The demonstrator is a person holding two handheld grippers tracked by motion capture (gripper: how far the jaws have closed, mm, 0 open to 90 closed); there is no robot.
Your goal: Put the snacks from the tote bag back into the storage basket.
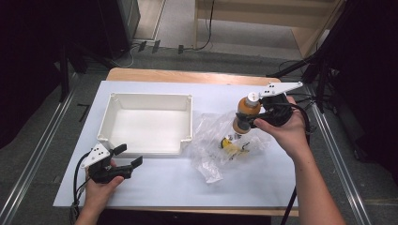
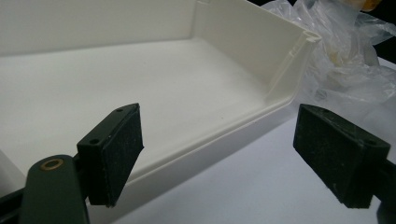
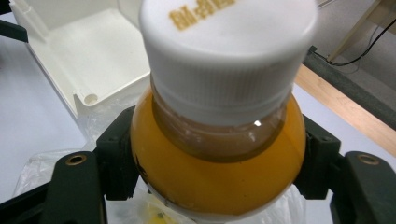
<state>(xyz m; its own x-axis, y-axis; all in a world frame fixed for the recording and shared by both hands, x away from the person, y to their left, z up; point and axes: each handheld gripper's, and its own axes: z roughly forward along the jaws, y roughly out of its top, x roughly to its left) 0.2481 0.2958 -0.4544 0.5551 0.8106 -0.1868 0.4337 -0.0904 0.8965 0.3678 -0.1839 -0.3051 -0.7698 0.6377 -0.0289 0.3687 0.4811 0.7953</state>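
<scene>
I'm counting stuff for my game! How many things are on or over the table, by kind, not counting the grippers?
Bottles: 1, the orange bottle in the right gripper
Bins: 1, the white bin
Bags: 1, the clear bag
Total: 3. Small yellow bits show inside the bag; I can't tell what they are.

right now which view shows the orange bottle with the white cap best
The right gripper view: the orange bottle with the white screw cap sits close up, clamped between the right gripper pads. The high view shows it small and far off. The left gripper view catches a mere orange sliver at its top edge.
</scene>
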